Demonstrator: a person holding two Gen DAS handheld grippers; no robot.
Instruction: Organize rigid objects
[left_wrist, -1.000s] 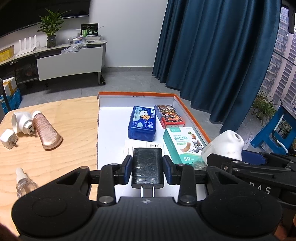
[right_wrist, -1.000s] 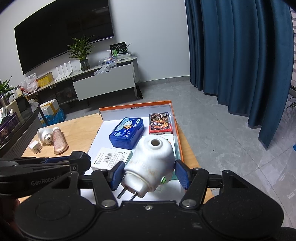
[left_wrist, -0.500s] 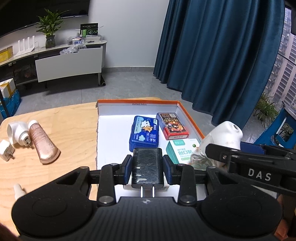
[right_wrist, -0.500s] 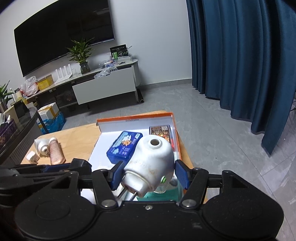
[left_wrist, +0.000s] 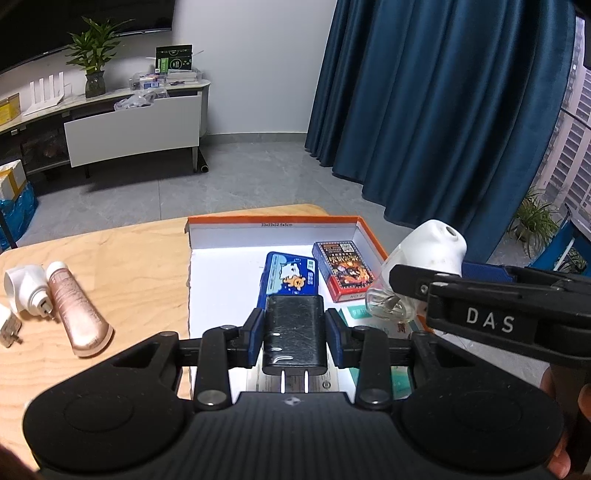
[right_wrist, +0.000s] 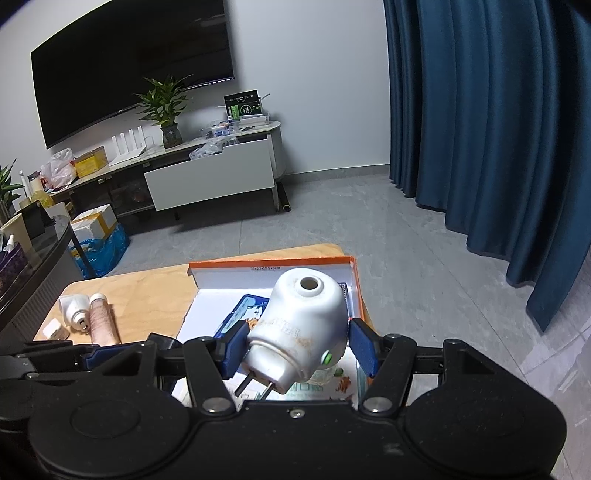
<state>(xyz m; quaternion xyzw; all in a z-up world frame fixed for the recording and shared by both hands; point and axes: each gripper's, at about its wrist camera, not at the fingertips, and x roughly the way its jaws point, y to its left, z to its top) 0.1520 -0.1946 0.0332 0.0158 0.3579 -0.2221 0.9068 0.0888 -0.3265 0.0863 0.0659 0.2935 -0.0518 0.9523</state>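
My left gripper (left_wrist: 294, 332) is shut on a black plug charger (left_wrist: 294, 328), prongs toward the camera, held above the near end of the orange-rimmed white box (left_wrist: 273, 220). My right gripper (right_wrist: 297, 341) is shut on a white plug-in vaporizer (right_wrist: 301, 325) with a clear bottle under it, held above the box's right side (right_wrist: 352, 291); the vaporizer also shows in the left wrist view (left_wrist: 430, 251). In the box lie a blue tin (left_wrist: 290, 275), a red card pack (left_wrist: 343, 267) and a green plaster box (left_wrist: 354, 314), partly hidden.
On the wooden table (left_wrist: 129, 266) left of the box lie a rose-gold tube (left_wrist: 75, 315), a white plug-in device (left_wrist: 24, 288) and a small white plug (left_wrist: 5, 326). Beyond the table edge are grey floor, a TV cabinet and blue curtains.
Both grippers have risen and pulled back from the box, each still holding its object. The box and table items now sit farther away and lower in both views.
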